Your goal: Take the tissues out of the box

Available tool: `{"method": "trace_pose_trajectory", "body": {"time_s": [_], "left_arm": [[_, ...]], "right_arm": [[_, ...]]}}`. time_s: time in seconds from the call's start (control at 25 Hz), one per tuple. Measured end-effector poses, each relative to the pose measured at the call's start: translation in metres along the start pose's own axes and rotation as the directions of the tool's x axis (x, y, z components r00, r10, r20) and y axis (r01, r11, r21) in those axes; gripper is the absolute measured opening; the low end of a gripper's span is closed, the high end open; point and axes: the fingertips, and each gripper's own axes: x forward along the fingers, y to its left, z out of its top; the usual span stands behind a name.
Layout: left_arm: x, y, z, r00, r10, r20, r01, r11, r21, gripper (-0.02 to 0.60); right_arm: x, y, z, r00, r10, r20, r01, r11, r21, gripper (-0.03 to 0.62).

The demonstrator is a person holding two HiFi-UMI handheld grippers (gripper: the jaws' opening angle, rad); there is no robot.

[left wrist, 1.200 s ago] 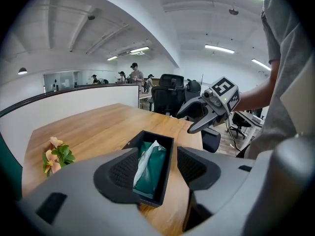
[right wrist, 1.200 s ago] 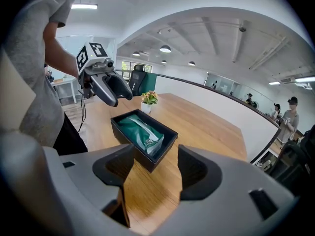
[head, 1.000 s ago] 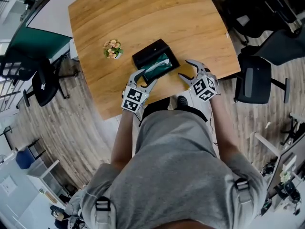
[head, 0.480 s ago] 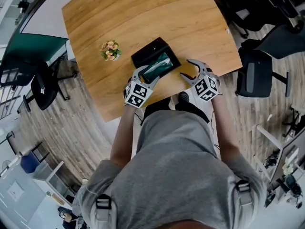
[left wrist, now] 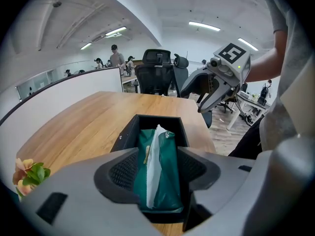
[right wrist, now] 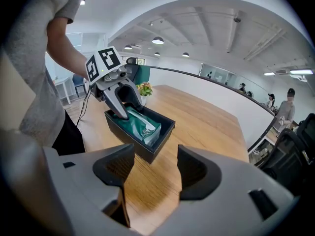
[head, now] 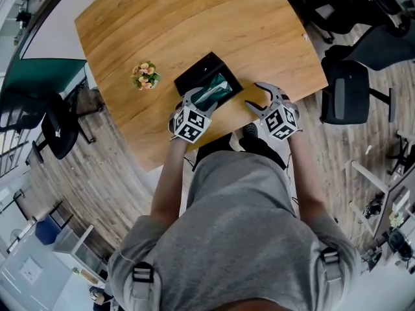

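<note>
Green plastic is what is being closed in on: the tissue pack point(left wrist: 170, 181), a white tissue point(left wrist: 152, 156) standing up from its slot, is seen lying inside the black box point(head: 193, 74) near the 6 o'clock edge of the wooden table point(head: 194, 24). Over the last second the left gripper point(head: 202, 100) has been brought forward from the box's near rim, and the pack is now straddled by its jaws, spread wide and not yet closed. A pinch is judged to be next. The right gripper point(head: 254, 96) is held at the box's 3 o'clock, jaws apart, nothing between them. A flower sprig point(head: 144, 75) is left at 9 o'clock.
</note>
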Motion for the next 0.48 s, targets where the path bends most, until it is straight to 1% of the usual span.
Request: {"method": "trace_pose_trajectory", "body": {"time_s": [0.12, 0.32, 0.48], "left_arm": [[0.007, 0.002, -0.001, 1.000, 0.002, -0.025, -0.002, 1.000, 0.012, 0.256], [0.016, 0.007, -0.008, 0.996, 0.034, -0.086, -0.028, 0.997, 0.066, 0.256], [0.020, 0.005, -0.012, 0.992, 0.020, -0.128, -0.006, 0.994, 0.109, 0.247]], "right_arm": [[-0.002, -0.002, -0.003, 1.000, -0.010, -0.007, 0.010, 1.000, 0.012, 0.282], [-0.006, -0.003, -0.012, 0.999, -0.023, -0.023, 0.024, 0.999, 0.030, 0.281], [-0.006, -0.005, -0.016, 0.999, -0.030, -0.029, 0.031, 0.999, 0.044, 0.279]]}}
